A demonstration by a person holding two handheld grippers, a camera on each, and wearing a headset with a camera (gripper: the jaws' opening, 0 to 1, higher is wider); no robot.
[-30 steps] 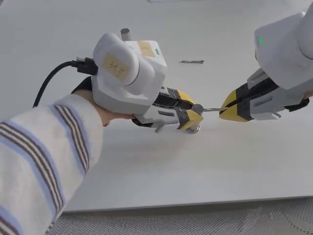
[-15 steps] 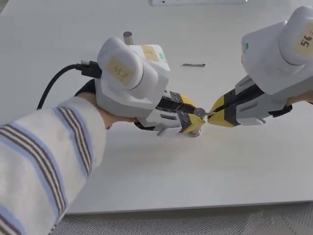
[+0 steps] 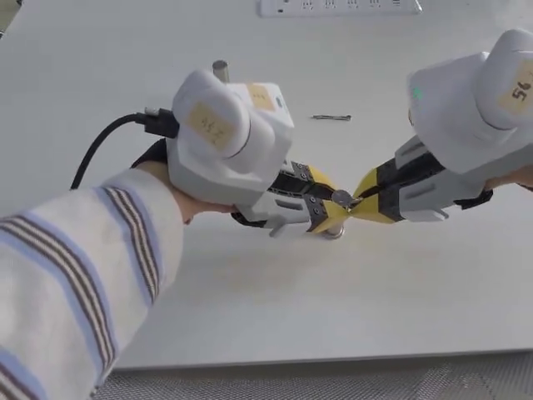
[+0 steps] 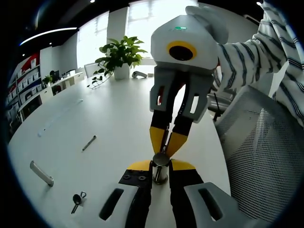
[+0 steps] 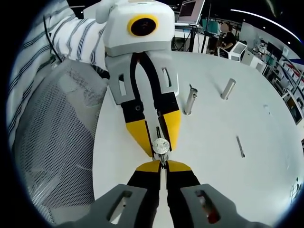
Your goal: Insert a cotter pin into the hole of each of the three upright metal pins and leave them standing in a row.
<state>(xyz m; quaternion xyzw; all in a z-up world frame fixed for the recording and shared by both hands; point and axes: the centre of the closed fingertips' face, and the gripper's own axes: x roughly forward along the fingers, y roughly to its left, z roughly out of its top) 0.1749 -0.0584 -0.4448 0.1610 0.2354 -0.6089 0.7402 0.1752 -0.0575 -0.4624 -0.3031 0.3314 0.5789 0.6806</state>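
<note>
first pin (image 5: 190, 100) looks cottered; left gripper (image 4: 161, 166) fingers clamp the second pin (image 4: 160, 160), right gripper (image 5: 163, 166) fingers pinch a cotter (image 3: 357, 198) at its hole; third pin (image 5: 228, 89) and loose cotter (image 5: 241, 146) wait

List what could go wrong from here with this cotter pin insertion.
1. The right gripper tips sit almost against the left gripper; pushing further may bump them and tilt the metal pin.
2. The thin cotter pin could bend or slip if it is off the hole, which is hidden here.
</note>
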